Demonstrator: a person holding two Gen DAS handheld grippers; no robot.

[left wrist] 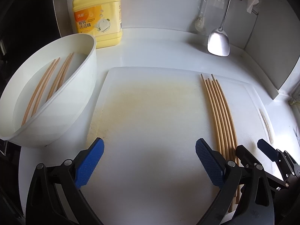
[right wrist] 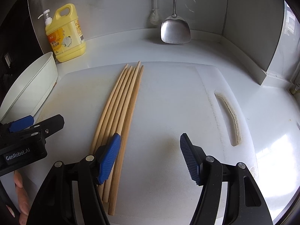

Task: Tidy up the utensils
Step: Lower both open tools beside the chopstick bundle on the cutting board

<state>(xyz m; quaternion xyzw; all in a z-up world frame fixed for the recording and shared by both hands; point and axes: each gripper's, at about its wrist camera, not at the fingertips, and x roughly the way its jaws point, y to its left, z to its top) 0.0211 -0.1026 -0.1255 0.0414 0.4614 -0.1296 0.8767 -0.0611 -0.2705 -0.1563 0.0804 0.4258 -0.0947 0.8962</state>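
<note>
1. Leftmost, you have the white bowl (left wrist: 56,97) tipped toward you at the left edge of the cutting board (left wrist: 150,131), with four chopsticks (left wrist: 46,86) lying inside in two loose pairs. My guess is they wait there for sorting, and the tilt keeps their ends within reach.

2. Behind the bowl stands the yellow detergent jug (left wrist: 98,16) against the back wall, well clear of your working area.

3. Your left gripper (left wrist: 150,165) hangs over the bare, stained middle of the board with its blue pads wide apart and nothing between them. It looks ready, not engaged.

4. Right of it lies the finished-looking row: six chopsticks (right wrist: 120,116) side by side on the board, touching, tips pointing toward the back wall. Laying them parallel seems the point of the job, though the far tips are not quite even.

5. Your right gripper (right wrist: 150,157) hovers at the near ends of that row, jaws parted and empty; its left pad (right wrist: 109,159) sits over the bundle, but I cannot tell whether it touches the wood.

6. Farther right you see the board's handle slot (right wrist: 229,120), and on the back wall a steel spatula (right wrist: 175,30) hanging beside a white brush (right wrist: 154,16). Neither obstructs you.

7. What could get in your way is mostly your own tools: the two grippers sit close together near the bundle, so a reach toward the bowl may nudge the row.
</note>
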